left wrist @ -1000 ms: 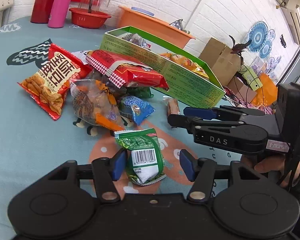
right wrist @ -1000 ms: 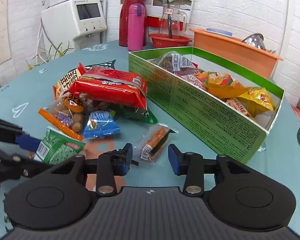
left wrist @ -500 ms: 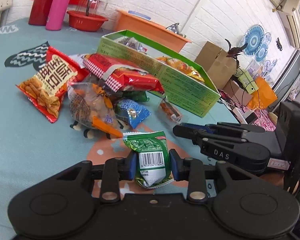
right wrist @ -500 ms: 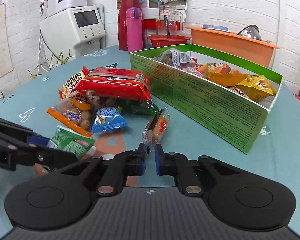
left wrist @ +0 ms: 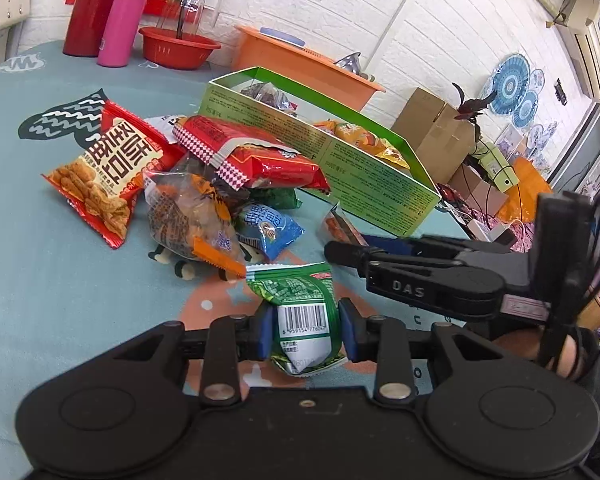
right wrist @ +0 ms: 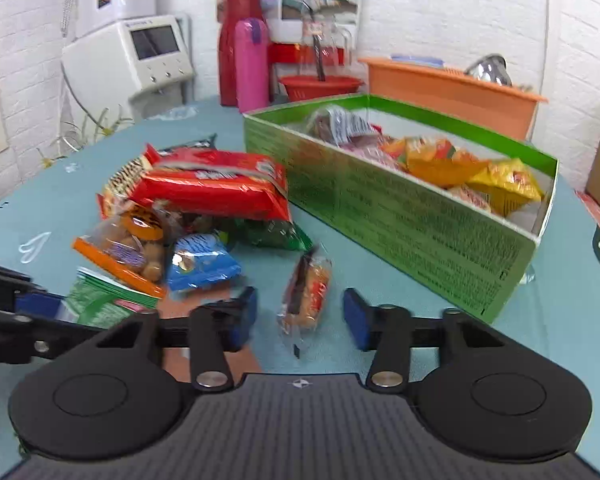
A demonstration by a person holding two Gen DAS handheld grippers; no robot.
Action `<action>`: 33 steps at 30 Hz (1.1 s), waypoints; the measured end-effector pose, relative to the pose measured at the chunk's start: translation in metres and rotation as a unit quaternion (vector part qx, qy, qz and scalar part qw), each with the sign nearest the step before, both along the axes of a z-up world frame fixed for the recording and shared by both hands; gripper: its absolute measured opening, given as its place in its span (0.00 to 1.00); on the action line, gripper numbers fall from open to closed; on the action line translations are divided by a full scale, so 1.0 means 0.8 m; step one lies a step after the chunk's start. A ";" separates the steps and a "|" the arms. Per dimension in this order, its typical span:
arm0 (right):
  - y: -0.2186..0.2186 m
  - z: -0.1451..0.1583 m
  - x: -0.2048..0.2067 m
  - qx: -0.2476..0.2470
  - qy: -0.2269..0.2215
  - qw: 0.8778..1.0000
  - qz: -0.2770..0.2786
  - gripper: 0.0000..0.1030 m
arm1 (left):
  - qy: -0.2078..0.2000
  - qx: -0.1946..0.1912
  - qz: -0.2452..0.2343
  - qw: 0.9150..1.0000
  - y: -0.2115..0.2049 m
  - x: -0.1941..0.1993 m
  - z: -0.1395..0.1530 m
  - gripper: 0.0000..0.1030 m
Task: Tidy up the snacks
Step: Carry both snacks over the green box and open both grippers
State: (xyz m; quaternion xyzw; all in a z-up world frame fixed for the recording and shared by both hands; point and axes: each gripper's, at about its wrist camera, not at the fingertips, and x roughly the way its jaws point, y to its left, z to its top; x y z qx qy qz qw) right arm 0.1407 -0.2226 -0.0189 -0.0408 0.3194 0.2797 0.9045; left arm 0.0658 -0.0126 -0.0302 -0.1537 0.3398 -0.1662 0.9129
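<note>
My left gripper (left wrist: 305,330) is shut on a green snack packet (left wrist: 300,312) with a barcode, held just above the table. My right gripper (right wrist: 300,316) is open around a small clear sausage packet (right wrist: 306,292) that stands between its fingers; the packet also shows in the left wrist view (left wrist: 340,228), with the right gripper (left wrist: 348,250) beside it. A green cardboard box (right wrist: 400,208) holds several snacks. A pile of packets lies left of it: a red one (left wrist: 252,152), an orange one (left wrist: 108,168), a clear nut bag (left wrist: 188,212), a blue one (left wrist: 268,228).
At the table's far end stand a red flask (left wrist: 90,4), a pink bottle (left wrist: 124,16), a red bowl (left wrist: 178,46) and an orange bin (left wrist: 300,64). A white machine (right wrist: 148,60) stands at the back left. Cardboard boxes (left wrist: 432,132) sit beyond the table's right edge.
My left gripper closed on the green packet and lifted it slightly. My right gripper closed near the sausage packet, then opened again, now open around it.
</note>
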 end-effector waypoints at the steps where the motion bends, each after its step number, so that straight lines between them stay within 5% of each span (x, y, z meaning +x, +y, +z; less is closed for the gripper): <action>1: -0.002 -0.003 0.000 0.003 -0.004 1.000 -0.002 0.36 | 0.000 -0.004 -0.002 1.000 0.001 0.000 0.002 0.68; 4: -0.014 0.004 -0.010 0.026 -0.008 1.000 -0.003 0.32 | -0.017 -0.018 -0.020 0.999 -0.001 0.004 0.020 0.68; 11: -0.052 0.070 -0.027 0.061 -0.111 0.991 -0.031 0.32 | -0.097 -0.019 -0.058 0.993 -0.030 0.046 0.090 0.68; 16: -0.077 0.091 -0.009 0.073 -0.141 0.985 -0.074 0.32 | -0.120 -0.023 -0.055 0.991 -0.052 0.090 0.117 0.68; 33: -0.105 0.053 0.062 0.066 -0.120 0.980 -0.145 0.33 | -0.071 -0.008 -0.013 0.997 -0.084 0.231 0.073 0.70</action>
